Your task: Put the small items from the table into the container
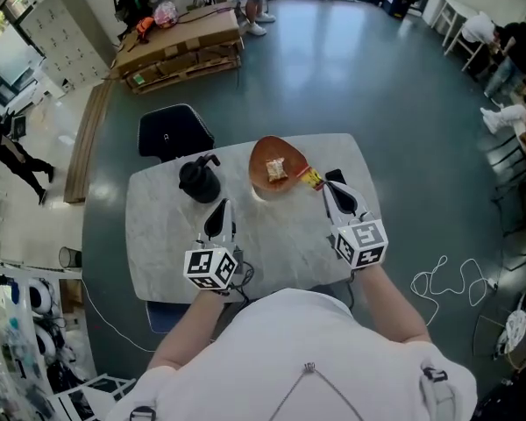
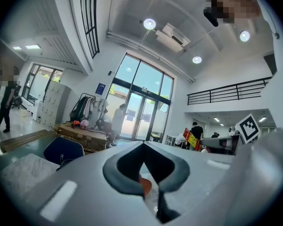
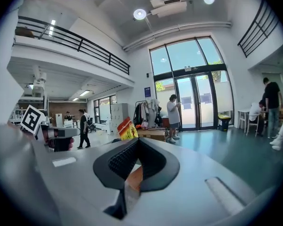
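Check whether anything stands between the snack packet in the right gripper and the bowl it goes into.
Nothing visible does. The right gripper holds the yellow-red snack packet at its tips, right by the brown bowl's right rim. The black kettle stands to the left of the bowl, off that path.

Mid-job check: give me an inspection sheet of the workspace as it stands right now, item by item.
Surface: pale marbled table, rounded corners.
Job's things: brown bowl holds one small wrapped item; yellow-red packet is at the bowl's right rim, gripped.
Clutter: black jug on the table, left of the bowl.
Grippers: left claw shut, nothing in it, above the table; right claw shut on the packet.
Cables: white cable looped on the floor, right of the table.
Surroundings: black chair behind the table; stacked pallets and people farther off.
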Tool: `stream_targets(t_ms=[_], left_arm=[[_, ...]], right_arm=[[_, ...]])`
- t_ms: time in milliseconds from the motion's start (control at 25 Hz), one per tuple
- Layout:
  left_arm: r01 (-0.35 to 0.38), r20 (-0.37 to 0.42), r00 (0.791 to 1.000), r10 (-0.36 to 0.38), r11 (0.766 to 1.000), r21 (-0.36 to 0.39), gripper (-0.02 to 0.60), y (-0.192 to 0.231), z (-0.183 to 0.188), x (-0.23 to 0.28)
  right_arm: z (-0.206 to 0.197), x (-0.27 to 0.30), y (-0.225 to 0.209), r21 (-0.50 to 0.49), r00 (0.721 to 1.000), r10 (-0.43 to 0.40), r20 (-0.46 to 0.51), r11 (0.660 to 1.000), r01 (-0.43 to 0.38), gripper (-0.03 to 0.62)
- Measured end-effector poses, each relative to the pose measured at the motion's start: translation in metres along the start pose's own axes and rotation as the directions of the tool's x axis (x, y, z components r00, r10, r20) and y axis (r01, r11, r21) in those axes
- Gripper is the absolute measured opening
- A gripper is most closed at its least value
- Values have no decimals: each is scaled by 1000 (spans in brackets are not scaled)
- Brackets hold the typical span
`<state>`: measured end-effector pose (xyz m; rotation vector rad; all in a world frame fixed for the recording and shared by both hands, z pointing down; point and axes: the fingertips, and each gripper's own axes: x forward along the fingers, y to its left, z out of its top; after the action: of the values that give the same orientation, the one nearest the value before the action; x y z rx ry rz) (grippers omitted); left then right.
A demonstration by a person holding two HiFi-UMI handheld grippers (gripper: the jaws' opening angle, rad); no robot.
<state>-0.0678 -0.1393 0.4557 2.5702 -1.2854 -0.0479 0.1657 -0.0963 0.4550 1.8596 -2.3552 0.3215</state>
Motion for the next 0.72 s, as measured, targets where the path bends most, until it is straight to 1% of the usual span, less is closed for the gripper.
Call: stream_targets(t_ms=[160,320,720], left_arm=[[13,3,1000,-13,1000,-5,5,-5,1,1],[10,3,1000,-10,1000,0,5,-2,3,3],[18,6,1000,-18,1000,-15,5,-3,2,4]], right_arm=[[5,-6,-2,1,1000,-21,14,1000,21,26],[9,-7,-3,-7,999,-37,25,999,37,26],[5,-9,-6,3,998,-55,14,998,55,26]])
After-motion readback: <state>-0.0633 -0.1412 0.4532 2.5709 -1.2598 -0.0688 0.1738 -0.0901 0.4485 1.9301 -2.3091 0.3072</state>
